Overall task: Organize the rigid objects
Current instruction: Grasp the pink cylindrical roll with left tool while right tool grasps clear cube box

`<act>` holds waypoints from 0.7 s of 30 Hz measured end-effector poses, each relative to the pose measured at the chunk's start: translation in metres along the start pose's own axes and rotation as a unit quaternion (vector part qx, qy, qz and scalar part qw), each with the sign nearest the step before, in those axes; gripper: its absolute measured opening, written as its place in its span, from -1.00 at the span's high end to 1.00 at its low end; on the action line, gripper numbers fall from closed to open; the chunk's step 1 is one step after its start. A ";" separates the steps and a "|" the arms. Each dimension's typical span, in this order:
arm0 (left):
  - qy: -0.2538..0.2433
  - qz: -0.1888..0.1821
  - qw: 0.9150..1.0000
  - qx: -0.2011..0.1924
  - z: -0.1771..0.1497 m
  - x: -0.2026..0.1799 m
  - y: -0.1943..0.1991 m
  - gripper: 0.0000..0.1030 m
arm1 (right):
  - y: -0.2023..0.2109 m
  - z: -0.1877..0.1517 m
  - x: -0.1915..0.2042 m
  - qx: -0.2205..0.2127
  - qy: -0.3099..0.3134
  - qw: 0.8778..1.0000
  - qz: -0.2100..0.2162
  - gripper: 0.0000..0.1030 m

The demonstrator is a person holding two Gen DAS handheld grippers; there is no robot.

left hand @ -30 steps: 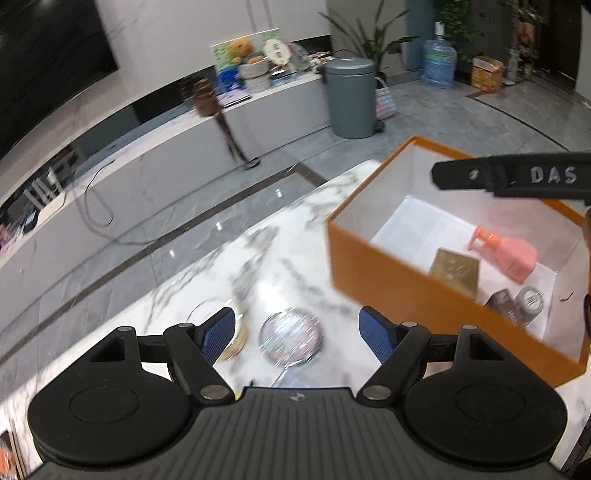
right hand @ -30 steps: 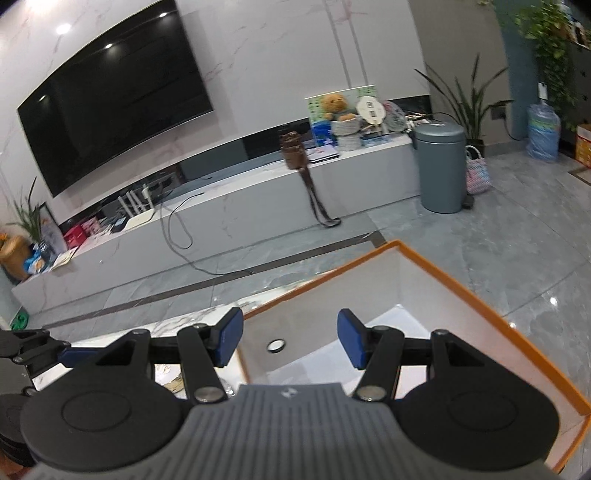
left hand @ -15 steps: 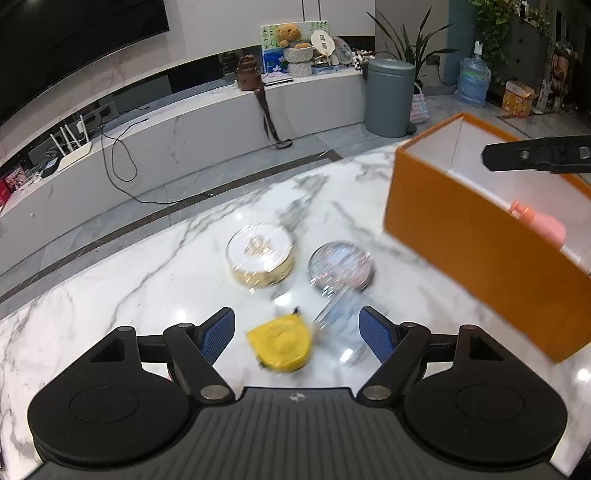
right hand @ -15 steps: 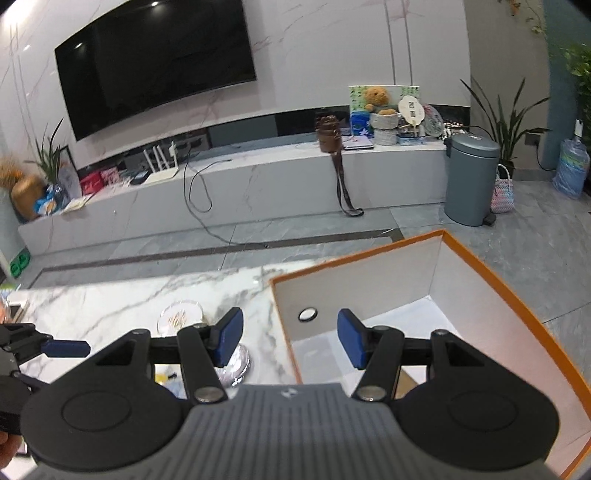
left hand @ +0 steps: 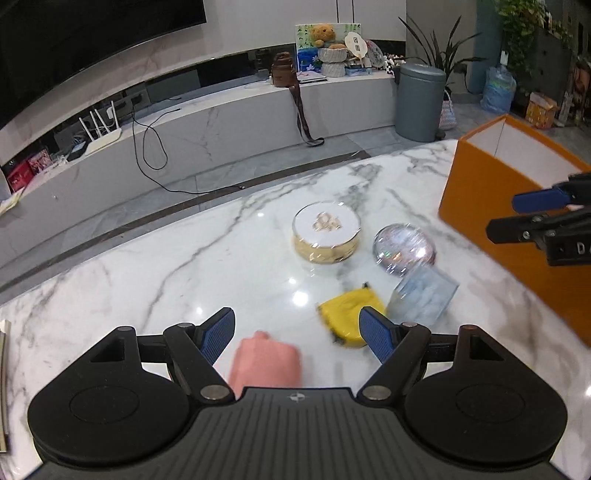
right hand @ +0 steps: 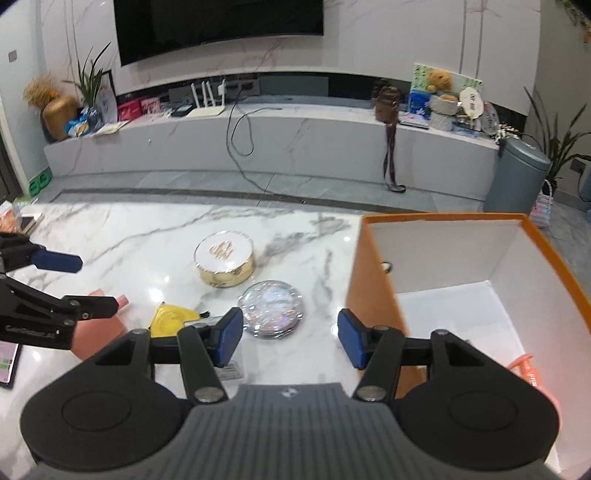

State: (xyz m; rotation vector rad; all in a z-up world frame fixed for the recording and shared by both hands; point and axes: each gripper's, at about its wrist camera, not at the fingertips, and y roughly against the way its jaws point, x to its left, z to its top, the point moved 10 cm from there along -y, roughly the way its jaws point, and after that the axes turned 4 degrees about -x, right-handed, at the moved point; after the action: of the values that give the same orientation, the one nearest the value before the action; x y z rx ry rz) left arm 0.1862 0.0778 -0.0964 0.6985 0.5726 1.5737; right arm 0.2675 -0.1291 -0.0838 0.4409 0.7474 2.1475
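Bright indoor light, ceiling glare spots on the glossy counter, fisheye-bent edges, nearby objects seemingly motion-blurred.

Background from my feed: black curved wall TV top centre, long white marble media console under it. White router with antennas on it, black cable hanging over its front. Grey cylindrical bin upper right, teddy bear top centre.
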 end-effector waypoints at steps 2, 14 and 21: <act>-0.003 0.005 1.000 0.009 -0.007 0.006 -0.004 -0.75 | -0.008 -0.003 0.007 0.007 0.004 1.000 0.005 -0.10; -0.003 -0.001 0.999 0.042 -0.046 0.029 -0.020 -0.75 | -0.052 -0.018 0.051 0.053 0.047 0.997 0.024 -0.11; 0.002 -0.009 0.999 0.045 -0.050 0.031 -0.029 -0.75 | -0.067 -0.027 0.066 0.072 0.066 0.995 0.028 -0.11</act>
State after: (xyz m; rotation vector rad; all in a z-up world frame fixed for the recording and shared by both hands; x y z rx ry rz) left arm 0.1680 0.1133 -0.1486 0.7550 0.6549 1.5403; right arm 0.2507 -0.0532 -0.1434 0.4028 0.9798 2.1997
